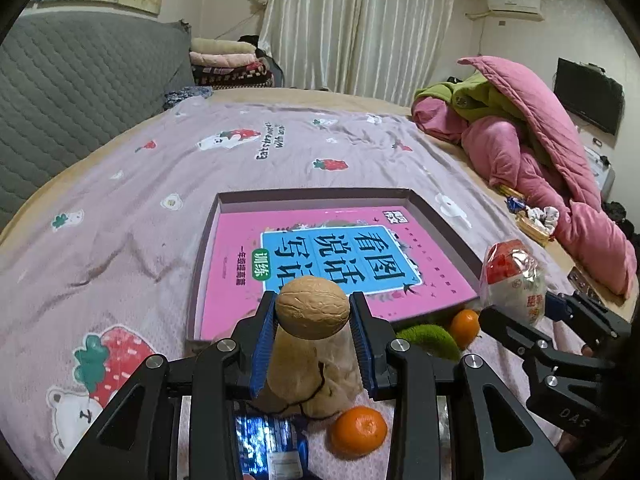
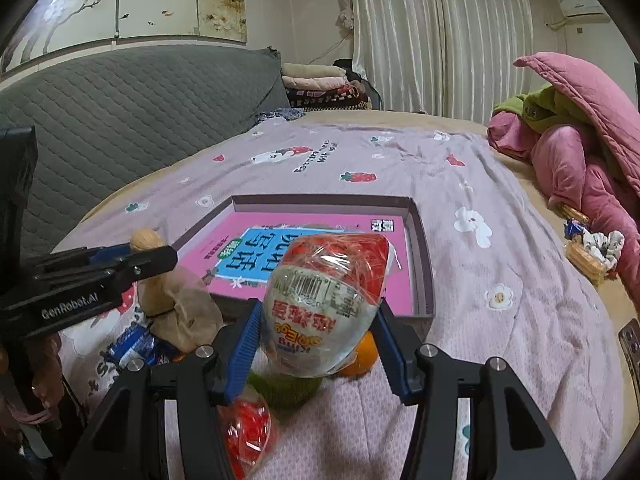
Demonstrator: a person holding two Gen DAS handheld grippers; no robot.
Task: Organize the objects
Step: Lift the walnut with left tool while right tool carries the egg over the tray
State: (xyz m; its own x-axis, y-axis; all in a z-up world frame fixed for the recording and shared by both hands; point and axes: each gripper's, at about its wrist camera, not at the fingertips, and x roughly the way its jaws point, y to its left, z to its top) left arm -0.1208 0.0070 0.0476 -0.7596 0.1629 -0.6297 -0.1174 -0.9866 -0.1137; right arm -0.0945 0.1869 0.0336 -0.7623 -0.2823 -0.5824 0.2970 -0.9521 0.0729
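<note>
With my left gripper (image 1: 313, 312) pinching a walnut (image 1: 313, 307) and my right gripper (image 2: 320, 322) clamping a plastic-wrapped snack (image 2: 326, 304) above the tray (image 1: 440, 220), I worry the round nut squirts free.

Walnut (image 1: 313, 307) — rough, matt shell; snack pack (image 2: 324, 304) — glossy, crinkled plastic wrap.

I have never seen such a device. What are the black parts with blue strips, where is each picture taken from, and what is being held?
They are two hand-held grippers, each with a camera looking along its jaws. In the left camera's picture, the left gripper is shut on a walnut. In the right camera's picture, the right gripper is shut on a wrapped snack ball. On the bedspread lie a shallow box holding a pink book, and oranges.
</note>
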